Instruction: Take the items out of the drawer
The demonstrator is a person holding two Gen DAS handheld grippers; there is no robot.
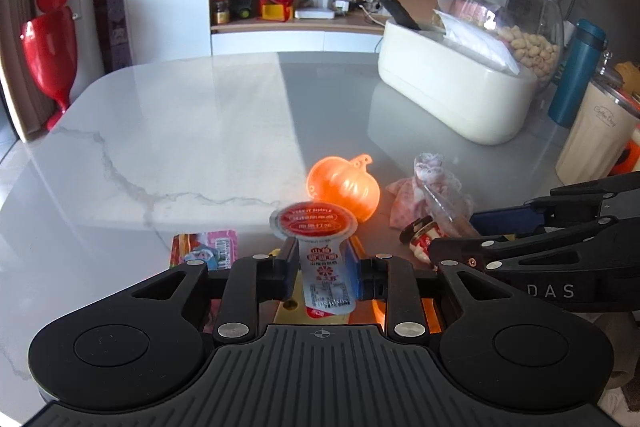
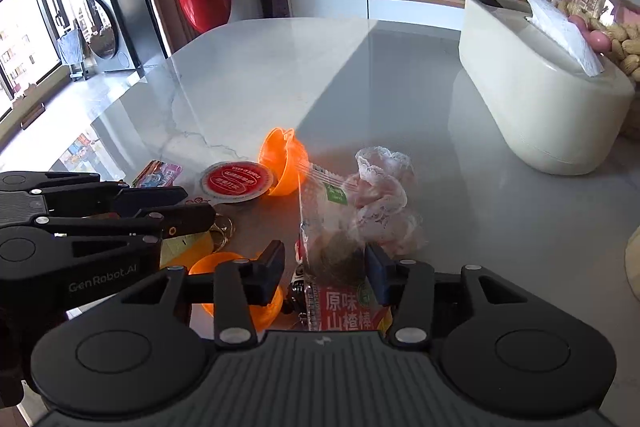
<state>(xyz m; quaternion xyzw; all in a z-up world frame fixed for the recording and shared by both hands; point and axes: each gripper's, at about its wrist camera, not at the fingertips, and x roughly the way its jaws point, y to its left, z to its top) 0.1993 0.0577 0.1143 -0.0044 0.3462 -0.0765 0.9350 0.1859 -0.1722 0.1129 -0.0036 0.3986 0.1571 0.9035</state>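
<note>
1. Nearest in the left wrist view: the left claw (image 1: 325, 269) is clamped on a jelly cup (image 1: 320, 251), pads on its clear body, red foil lid up top. It hangs above the tabletop (image 1: 180, 115). I'd guess it's light and a bit squishy. The thin plastic will dent if squeezed hard and the foil could pop, so mid-body is the sane place to hold it, not the lid rim.

2. In the right wrist view the right claw (image 2: 325, 269) straddles a snack bag (image 2: 340, 267), clear film with a red printed bottom. The far pad sits at the bag's edge, the near pad looks clear of it, so I'd call the claw apart, bag loosely between. The film is slippery and crinkly, probably light. Best grip is likely the flat sealed edge or where the contents bulk up.

3. A bit further out: an orange shell (image 1: 344, 187) shaped like a pumpkin, hard glossy plastic, probably slippery, rim is the place to grab. Beside it is a lace bundle (image 2: 380, 187), soft, grab anywhere. Near the left claw lies a pink packet (image 1: 208, 247), flat on the tabletop.

4. Far side: a white box (image 1: 448, 95) and a jar (image 1: 504, 11) with peanuts. No drawer in view.
</note>
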